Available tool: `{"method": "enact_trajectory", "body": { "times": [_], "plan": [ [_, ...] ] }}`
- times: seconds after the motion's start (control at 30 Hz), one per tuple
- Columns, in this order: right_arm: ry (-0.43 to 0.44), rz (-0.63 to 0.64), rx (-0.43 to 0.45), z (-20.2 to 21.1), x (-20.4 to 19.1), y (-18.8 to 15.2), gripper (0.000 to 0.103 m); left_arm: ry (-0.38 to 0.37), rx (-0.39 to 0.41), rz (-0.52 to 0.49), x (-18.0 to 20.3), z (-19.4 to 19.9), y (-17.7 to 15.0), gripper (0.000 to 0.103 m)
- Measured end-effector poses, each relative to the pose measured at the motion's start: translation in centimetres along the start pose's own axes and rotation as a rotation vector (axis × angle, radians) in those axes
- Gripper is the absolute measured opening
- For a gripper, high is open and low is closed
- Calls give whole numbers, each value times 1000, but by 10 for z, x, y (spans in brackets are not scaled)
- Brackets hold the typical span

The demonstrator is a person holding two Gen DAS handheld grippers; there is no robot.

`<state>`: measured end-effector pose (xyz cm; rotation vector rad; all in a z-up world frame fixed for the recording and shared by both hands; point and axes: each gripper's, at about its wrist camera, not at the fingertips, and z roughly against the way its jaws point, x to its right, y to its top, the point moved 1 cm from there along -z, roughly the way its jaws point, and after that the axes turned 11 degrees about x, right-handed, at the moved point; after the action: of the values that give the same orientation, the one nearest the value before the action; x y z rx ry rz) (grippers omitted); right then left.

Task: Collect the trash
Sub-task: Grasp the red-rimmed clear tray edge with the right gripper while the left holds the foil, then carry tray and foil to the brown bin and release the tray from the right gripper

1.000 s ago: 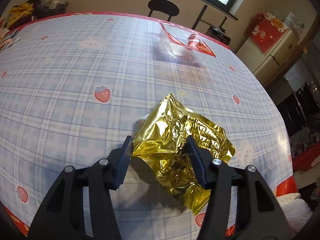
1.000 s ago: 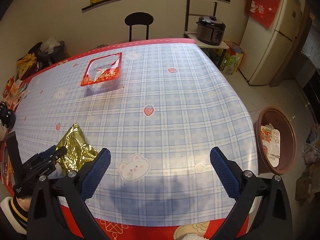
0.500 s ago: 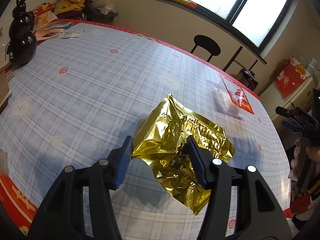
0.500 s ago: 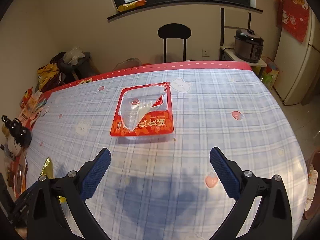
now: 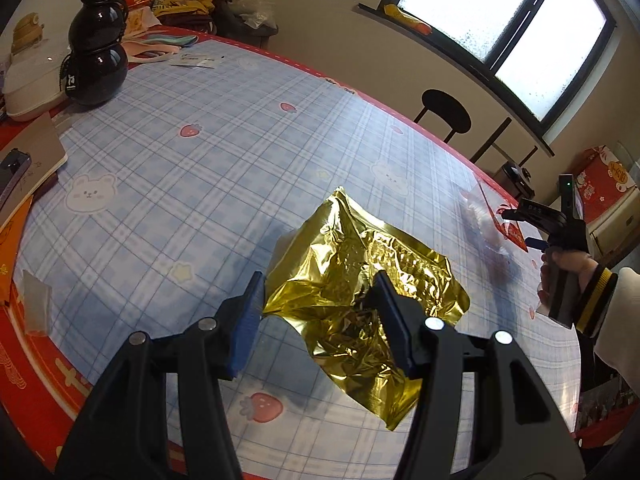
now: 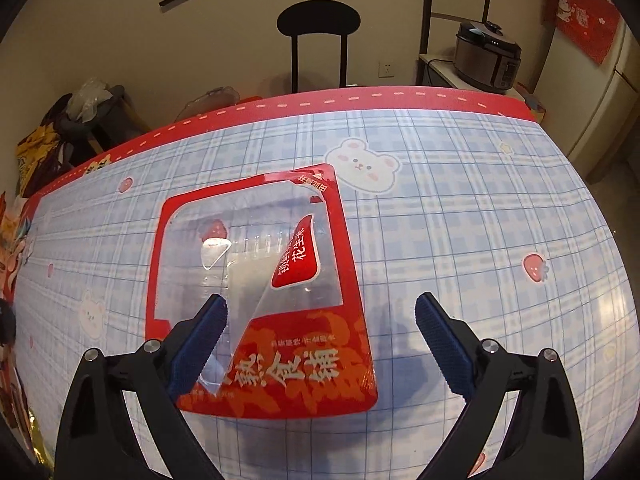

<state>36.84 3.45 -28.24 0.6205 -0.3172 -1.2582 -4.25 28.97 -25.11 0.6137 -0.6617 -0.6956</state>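
A crumpled gold foil bag hangs between the fingers of my left gripper, which is shut on it and holds it above the blue plaid tablecloth. A clear plastic tray with a red printed film lid, partly peeled, lies on the tablecloth. My right gripper is open and hovers over the tray's near edge, its left finger above the peeled film. The right gripper also shows in the left wrist view, next to the tray.
A black gourd-shaped bottle, papers and a notebook sit at the table's far left. A black chair stands behind the table. A rice cooker and a fridge stand at the right.
My left gripper has lifted the gold bag off the table and swung left. My right gripper has moved forward from the table's front edge to just over the red tray, still open.
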Motion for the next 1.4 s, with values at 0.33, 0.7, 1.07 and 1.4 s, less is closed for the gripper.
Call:
{"method": "enact_trajectory", "body": {
  "times": [0.33, 0.7, 1.07, 1.4],
  "plan": [
    [81, -11, -28, 21, -7, -23, 53, -21, 21, 0, 10, 5, 8, 56],
    [214, -7, 49, 107, 13, -68, 29, -89, 28, -51, 51, 9, 10, 56],
    [317, -92, 126, 177, 65, -105, 11, -124, 41, -98, 89, 30, 0, 56],
    [317, -162, 269, 240, 132, -99, 10, -157, 62, -145, 133, 54, -8, 56]
  ]
}}
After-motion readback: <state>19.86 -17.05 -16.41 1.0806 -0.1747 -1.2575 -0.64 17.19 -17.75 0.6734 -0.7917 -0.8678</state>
